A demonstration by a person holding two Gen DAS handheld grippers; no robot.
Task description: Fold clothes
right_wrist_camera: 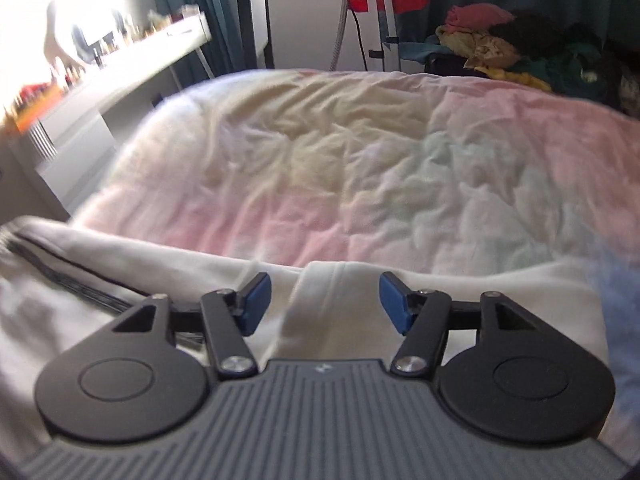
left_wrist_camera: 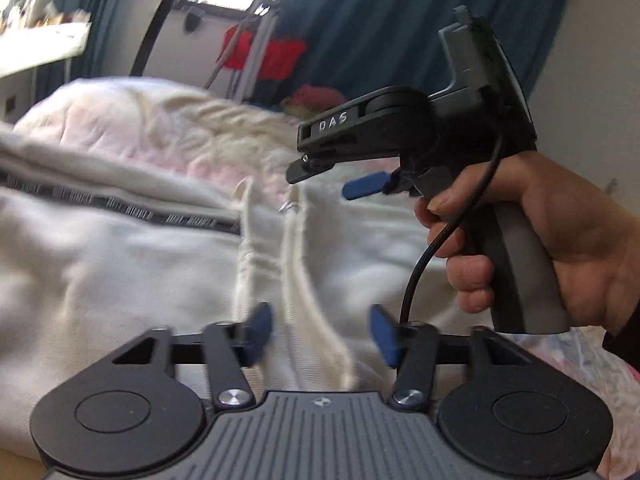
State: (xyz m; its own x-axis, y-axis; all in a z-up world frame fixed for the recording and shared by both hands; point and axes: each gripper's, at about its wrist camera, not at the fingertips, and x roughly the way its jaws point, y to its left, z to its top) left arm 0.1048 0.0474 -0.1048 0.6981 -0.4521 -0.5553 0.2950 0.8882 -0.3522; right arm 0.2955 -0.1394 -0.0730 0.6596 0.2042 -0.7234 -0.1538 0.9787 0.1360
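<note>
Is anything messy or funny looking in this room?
Yes. The white garment lies rumpled and unfolded on the wrinkled bedspread. Behind the bed, a pile of clothes is heaped in a jumble. Nothing looks spilled or broken.

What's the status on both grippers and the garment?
Left gripper open, right gripper open. White garment spread on bedcover, ungripped. Nothing blocking.

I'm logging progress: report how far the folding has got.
Done: nothing folded; the white zip-up garment lies rumpled on the pastel quilted bedspread. In hand: both the left gripper and right gripper hover open over its ribbed band. Left: every fold.
</note>
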